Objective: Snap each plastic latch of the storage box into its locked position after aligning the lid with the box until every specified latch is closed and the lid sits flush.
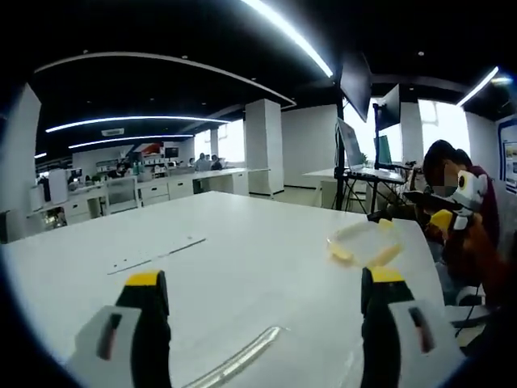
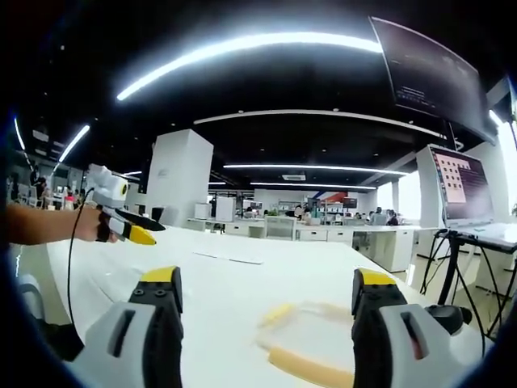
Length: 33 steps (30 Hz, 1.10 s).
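Observation:
A clear plastic storage box [image 1: 363, 242] with yellow latches rests on the white table [image 1: 242, 234], ahead and to the right of my left gripper [image 1: 266, 279], whose yellow-tipped jaws stand wide apart with nothing between them. A clear curved plastic edge [image 1: 238, 360], maybe the lid, lies low between those jaws. In the right gripper view the clear box [image 2: 311, 339] sits just beyond my right gripper [image 2: 266, 279], which is open and holds nothing. Each gripper appears in the other's view: the right gripper [image 1: 452, 206] at the table's right end, the left gripper [image 2: 121, 214] held by a hand.
Flat paper strips [image 1: 157, 252] lie on the table to the left. Monitors on stands [image 1: 355, 145] rise past the table's far right corner. A person [image 1: 460, 234] is at the right end. Desks and pillars fill the office behind.

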Tool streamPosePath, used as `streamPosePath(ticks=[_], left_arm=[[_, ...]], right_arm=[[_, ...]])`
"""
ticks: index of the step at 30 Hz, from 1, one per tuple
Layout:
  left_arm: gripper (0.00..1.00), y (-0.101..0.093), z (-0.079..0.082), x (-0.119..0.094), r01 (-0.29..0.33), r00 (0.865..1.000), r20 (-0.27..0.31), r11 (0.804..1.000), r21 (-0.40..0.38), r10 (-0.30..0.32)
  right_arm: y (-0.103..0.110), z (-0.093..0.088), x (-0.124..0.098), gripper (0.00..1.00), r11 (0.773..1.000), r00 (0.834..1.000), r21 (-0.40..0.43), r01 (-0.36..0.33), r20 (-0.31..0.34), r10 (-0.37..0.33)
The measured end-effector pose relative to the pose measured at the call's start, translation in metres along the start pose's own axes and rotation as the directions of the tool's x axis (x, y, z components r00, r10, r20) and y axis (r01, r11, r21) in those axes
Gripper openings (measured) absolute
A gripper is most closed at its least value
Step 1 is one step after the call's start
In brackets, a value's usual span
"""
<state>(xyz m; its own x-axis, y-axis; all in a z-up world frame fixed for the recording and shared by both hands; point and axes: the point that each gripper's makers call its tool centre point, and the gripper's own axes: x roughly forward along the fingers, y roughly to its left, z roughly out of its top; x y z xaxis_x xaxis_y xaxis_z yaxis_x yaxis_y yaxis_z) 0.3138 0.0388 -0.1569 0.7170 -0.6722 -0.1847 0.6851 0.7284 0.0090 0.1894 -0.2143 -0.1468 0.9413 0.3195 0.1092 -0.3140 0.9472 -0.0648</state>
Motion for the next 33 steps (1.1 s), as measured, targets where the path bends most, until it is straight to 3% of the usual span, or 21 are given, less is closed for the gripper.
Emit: streamPosePath(ticks=[18,33], left_arm=[[1.00,-0.021,0.001,0.022,0.039,0.999,-0.037,0.999,0.022,-0.038],[1.00,-0.030,-0.004,0.026,0.042,0.998,-0.048,0.999,0.026,-0.040]], right_arm=[[0.004,0.002,0.002,0.91,0.999,1.000,-0.032,-0.014,0.007,0.014],[0.000,0.002,0.002,0.99,1.000,1.000,-0.003,-0.013,0.014,0.013]])
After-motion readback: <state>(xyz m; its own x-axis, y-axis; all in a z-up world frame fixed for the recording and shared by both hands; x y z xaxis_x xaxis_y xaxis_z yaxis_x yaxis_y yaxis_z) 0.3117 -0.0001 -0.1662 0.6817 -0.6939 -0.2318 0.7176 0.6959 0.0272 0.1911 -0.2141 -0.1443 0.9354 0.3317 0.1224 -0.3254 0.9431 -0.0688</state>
